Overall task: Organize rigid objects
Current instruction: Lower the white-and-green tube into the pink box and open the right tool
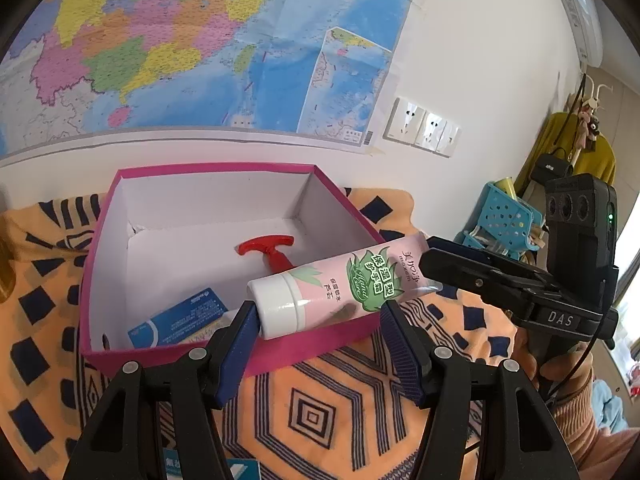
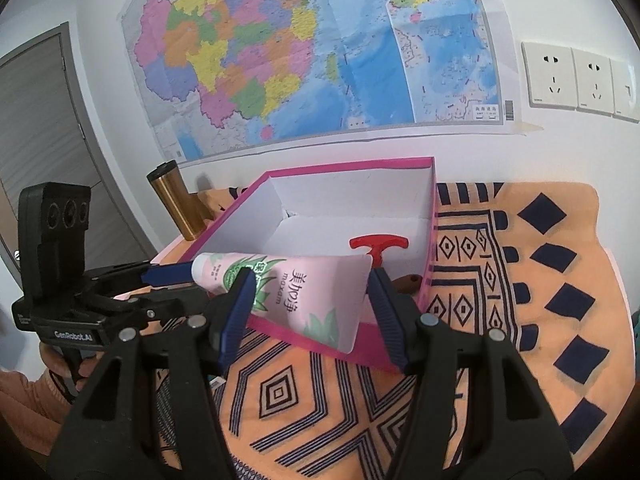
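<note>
Partway through, by the look of it. Already inside the pink box: a red T-handled tool on the white floor and a blue card leaning in the near corner. Now on its way in: a pink hand-cream tube, carried over the near wall of the box, not yet set down. Possibly a brown item beside the red tool in the right wrist view, too hidden to name. Unclear how many things remain outside; only the edge of something blue and white on the patterned cloth covering the desk, at the bottom of the left wrist view.

Left gripper: jaws about half spread, clamped across the white cap end of the tube, pads pressing on either side. Right gripper: jaws likewise half spread, gripping the flat crimped tail end. Tube slung between the two, cap lower and toward the box's near left, tail reaching over the rim. Left to do, as a guess: lower the tube onto the box floor and let go with both.
</note>
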Action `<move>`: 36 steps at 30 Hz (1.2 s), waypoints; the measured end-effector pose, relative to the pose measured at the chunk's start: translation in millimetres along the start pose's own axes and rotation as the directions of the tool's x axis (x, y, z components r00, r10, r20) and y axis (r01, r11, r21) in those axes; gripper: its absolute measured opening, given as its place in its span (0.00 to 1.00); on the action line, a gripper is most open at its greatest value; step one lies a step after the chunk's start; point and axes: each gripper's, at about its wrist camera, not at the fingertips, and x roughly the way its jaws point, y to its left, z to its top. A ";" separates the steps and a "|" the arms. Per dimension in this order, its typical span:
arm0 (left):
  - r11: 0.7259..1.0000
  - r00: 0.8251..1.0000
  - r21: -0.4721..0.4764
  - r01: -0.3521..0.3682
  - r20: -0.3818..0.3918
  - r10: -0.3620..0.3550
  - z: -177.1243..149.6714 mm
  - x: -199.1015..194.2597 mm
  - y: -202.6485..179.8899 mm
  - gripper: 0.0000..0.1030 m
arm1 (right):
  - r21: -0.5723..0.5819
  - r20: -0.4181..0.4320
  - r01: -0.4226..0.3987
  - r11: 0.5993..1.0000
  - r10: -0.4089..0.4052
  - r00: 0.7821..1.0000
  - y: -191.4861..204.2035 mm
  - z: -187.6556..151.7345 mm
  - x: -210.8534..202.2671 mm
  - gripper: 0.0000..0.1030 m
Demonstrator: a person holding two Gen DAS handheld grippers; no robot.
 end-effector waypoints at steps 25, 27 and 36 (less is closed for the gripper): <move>0.999 0.999 -0.025 -0.036 -0.041 0.035 11.1 32.6 17.6 0.61 | 0.011 -0.047 0.035 0.999 -0.035 0.998 -16.2 11.5 38.0 0.59; 0.999 0.998 -0.029 -0.037 -0.047 0.036 11.3 35.3 19.4 0.61 | 0.009 -0.057 0.037 0.999 -0.036 0.998 -17.7 11.6 41.9 0.59; 0.998 0.996 -0.038 -0.047 -0.072 0.044 10.6 46.7 25.8 0.61 | 0.013 -0.093 0.055 0.998 -0.053 0.994 -23.2 6.2 55.2 0.59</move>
